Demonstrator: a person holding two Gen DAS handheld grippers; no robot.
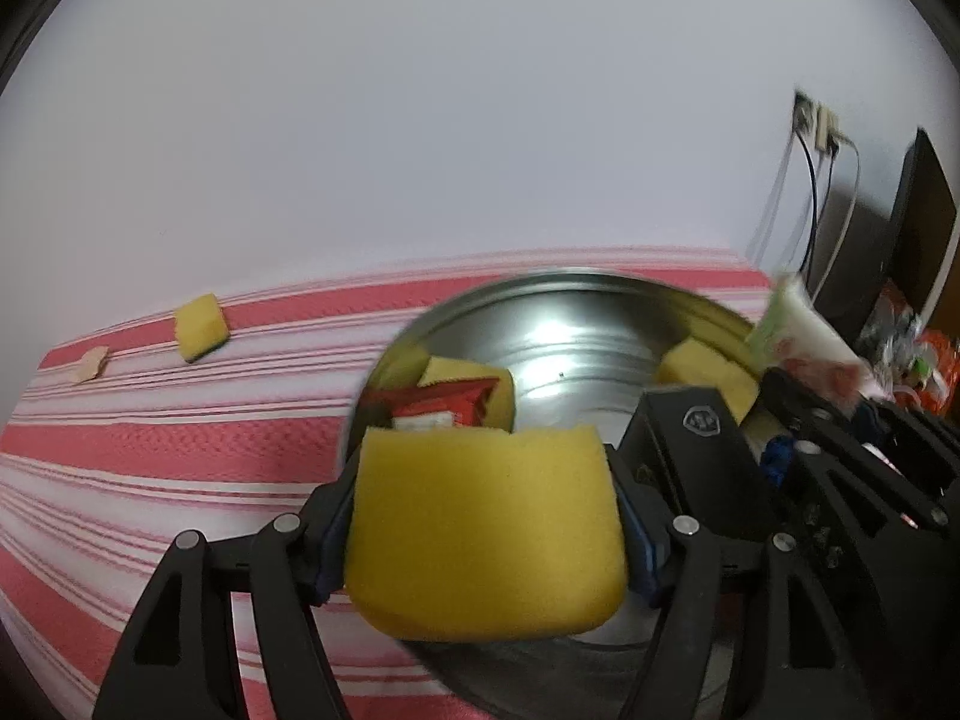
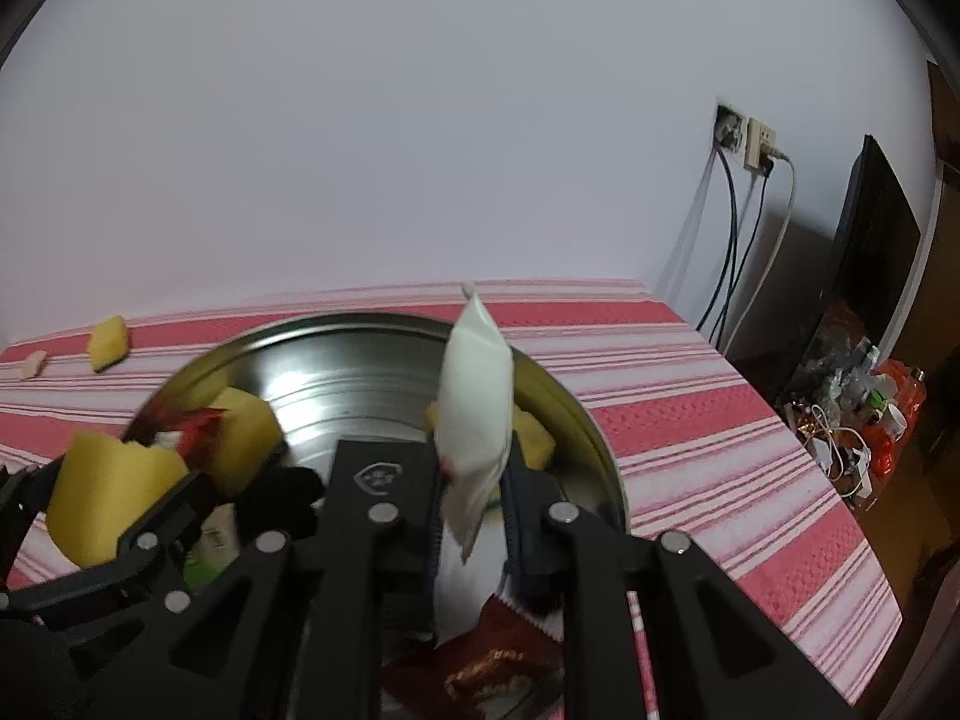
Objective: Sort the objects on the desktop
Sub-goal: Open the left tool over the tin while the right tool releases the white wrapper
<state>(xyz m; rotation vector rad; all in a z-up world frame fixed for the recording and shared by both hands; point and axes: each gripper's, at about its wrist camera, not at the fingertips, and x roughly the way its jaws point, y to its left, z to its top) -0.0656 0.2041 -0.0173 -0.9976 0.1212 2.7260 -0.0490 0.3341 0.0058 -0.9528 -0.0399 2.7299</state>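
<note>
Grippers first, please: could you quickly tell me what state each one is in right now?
Left gripper: closed on a yellow sponge.
Right gripper: closed on a white packet.

We see the bowl (image 2: 576, 396) on the cloth (image 2: 720, 420), sponges (image 2: 249, 429) and a packet (image 2: 198, 426) inside it, another sponge (image 1: 201, 327) lying left behind it.

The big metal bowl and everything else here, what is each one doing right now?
Metal bowl: upright, holding sponges and packets.
Left tool: squeezing yellow sponge.
Right tool: pinching white packet over the bowl.
Spare sponge: lying on striped cloth.
</note>
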